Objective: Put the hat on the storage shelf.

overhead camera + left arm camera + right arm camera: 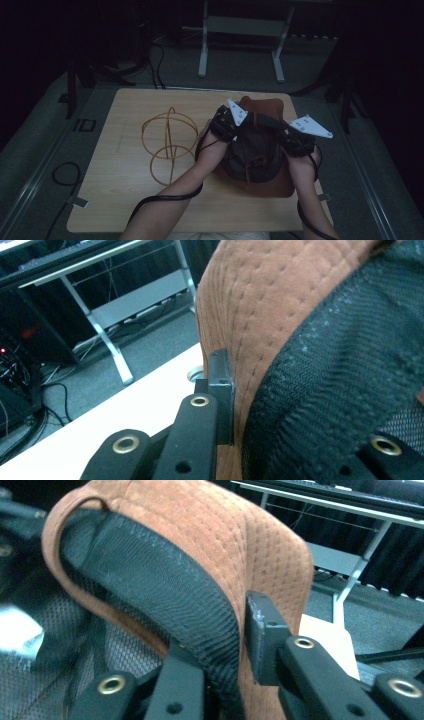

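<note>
In the left gripper view, the left gripper [227,405] has its two black jaws pinched shut on the hat [280,305], a brown suede-like bucket hat with rows of stitching. One jaw lies against the outer brown brim; the other is tucked behind the black mesh lining [330,390] on the inside. In the right gripper view, the right gripper [225,650] also grips the hat's edge: one jaw presses the brown outer face and the other sits under the black inner band [165,595], with the fabric sandwiched between them.

From the high view, the two grippers, left [226,125] and right [296,137], hold the hat [265,107] at opposite sides of its opening. The hat is upside down and lifted at the far side, its dark inside facing up, over the right-hand half of a light wooden table [125,200]. The person's forearms come in from the near edge.

To the left of the hat, apart from it, a bare wire frame [167,142] made of hoops joined by curved ribs lies on the table.

The step in hand looks like stretching the hat's mouth open between the two grippers. The next move probably calls for keeping both grips firm while carrying the hat left towards the wire frame, opening kept wide enough to go over the hoops.
</note>
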Action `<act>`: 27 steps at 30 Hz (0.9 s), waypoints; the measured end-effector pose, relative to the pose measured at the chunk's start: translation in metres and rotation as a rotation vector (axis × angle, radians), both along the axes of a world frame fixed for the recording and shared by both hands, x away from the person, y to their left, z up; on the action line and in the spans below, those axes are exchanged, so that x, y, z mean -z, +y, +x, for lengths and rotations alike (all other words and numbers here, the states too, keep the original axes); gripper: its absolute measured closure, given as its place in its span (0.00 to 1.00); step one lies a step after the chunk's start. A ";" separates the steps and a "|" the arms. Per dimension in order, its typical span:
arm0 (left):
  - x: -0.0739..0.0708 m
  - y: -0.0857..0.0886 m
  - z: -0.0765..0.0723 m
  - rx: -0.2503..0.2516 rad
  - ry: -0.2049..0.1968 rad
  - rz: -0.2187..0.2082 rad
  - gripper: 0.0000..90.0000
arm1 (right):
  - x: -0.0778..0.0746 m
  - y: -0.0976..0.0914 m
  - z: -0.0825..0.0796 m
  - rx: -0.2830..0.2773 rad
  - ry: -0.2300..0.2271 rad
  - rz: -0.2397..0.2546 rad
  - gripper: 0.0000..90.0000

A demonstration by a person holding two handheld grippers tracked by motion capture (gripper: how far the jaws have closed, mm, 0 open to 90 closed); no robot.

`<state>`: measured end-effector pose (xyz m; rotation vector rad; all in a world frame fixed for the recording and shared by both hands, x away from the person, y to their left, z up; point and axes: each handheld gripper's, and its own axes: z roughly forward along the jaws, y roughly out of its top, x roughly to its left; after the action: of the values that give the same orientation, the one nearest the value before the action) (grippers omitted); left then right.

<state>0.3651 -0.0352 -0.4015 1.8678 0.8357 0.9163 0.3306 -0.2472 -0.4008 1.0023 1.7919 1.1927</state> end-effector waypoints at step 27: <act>0.003 0.021 -0.027 0.229 -0.124 -0.013 0.96 | -0.013 -0.109 -0.003 -0.021 0.053 0.087 0.49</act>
<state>0.3376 -0.0139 -0.4044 1.8308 0.5385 0.8698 0.3276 -0.3560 -0.3876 1.0755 1.8089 1.2773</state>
